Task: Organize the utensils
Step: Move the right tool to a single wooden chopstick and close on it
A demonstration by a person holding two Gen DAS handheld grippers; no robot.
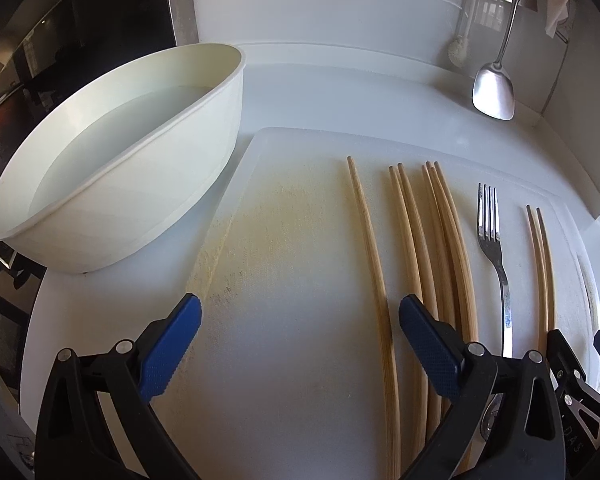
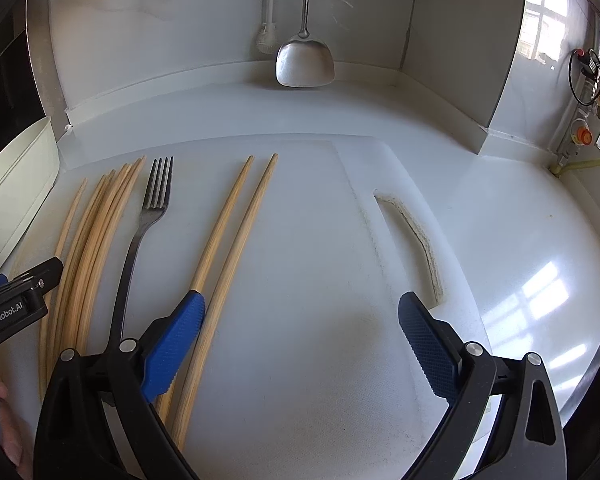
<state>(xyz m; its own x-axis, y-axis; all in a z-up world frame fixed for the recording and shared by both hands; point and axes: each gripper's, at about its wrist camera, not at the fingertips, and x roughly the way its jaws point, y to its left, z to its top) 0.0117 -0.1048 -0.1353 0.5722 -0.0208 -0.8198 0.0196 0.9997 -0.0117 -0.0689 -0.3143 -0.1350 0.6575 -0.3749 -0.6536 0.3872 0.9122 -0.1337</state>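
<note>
Several wooden chopsticks (image 1: pixel 432 236) lie lengthwise on a white cutting board (image 1: pixel 292 240), with a metal fork (image 1: pixel 496 256) among them and one more pair (image 1: pixel 542 264) to its right. My left gripper (image 1: pixel 300 320) hovers open over the board's stained left part, its right finger (image 1: pixel 428 344) above the chopsticks. In the right wrist view the same chopstick bundle (image 2: pixel 88 240), fork (image 2: pixel 140 232) and separate pair (image 2: pixel 228 240) show. My right gripper (image 2: pixel 300 320) is open over bare board (image 2: pixel 320 260), its left finger (image 2: pixel 176 340) above the pair.
A white oval bin (image 1: pixel 140 184) stands left of the board, nothing in it. A metal spatula (image 2: pixel 305 60) hangs against the back wall beside a white brush (image 2: pixel 266 40). The board's handle slot (image 2: pixel 412 240) is at the right; a hose and valves (image 2: pixel 588 80) sit far right.
</note>
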